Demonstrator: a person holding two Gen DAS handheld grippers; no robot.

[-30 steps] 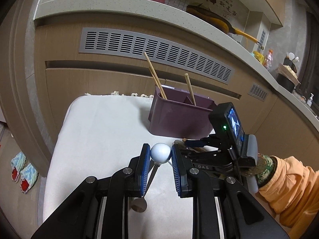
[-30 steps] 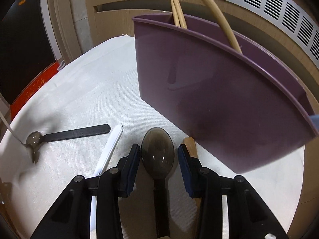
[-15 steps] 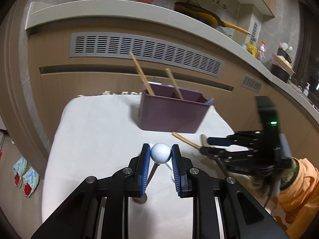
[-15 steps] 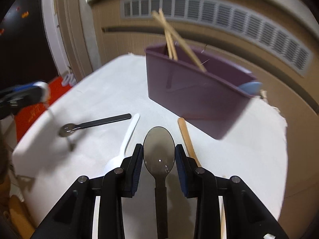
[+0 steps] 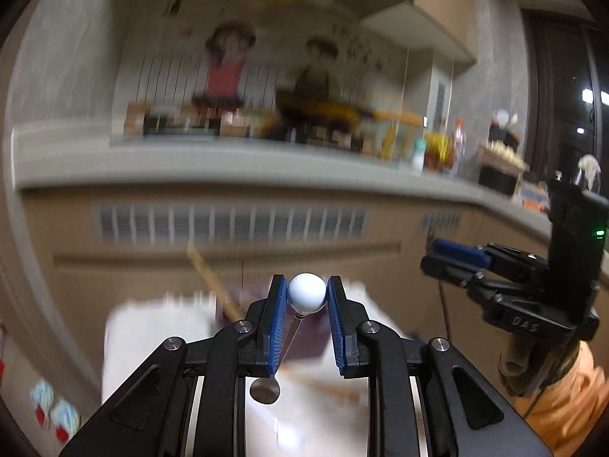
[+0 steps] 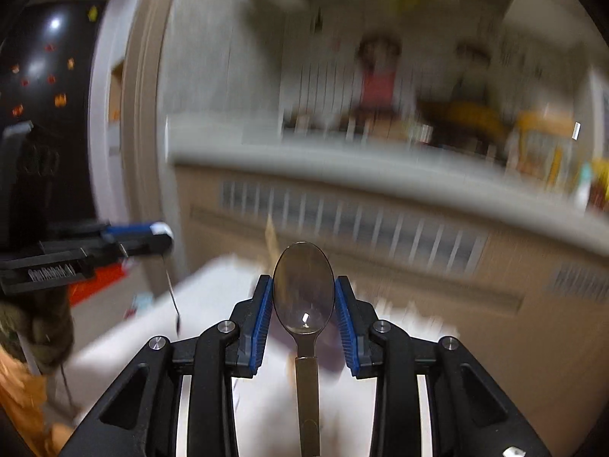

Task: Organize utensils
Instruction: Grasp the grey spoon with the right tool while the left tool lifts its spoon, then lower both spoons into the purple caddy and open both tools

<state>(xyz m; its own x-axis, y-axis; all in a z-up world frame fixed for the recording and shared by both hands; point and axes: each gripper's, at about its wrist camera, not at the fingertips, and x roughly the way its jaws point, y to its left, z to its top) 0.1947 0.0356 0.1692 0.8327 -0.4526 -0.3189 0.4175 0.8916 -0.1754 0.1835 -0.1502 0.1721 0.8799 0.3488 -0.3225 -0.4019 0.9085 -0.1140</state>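
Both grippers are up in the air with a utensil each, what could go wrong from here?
The left gripper pinches only the round white knob of a thin utensil whose metal end dangles below; a swing could roll it free. The right gripper holds the dark spoon by its bowl, a curved, slippery grip. Both views are motion-blurred, so aiming at the purple holder may be off.

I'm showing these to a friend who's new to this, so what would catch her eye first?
Probably the white ball-ended utensil clamped in the left gripper, dead centre of the left wrist view. Next, the dark spoon, bowl pinched in the right gripper. Behind both, the kitchen counter is a motion-blurred smear.
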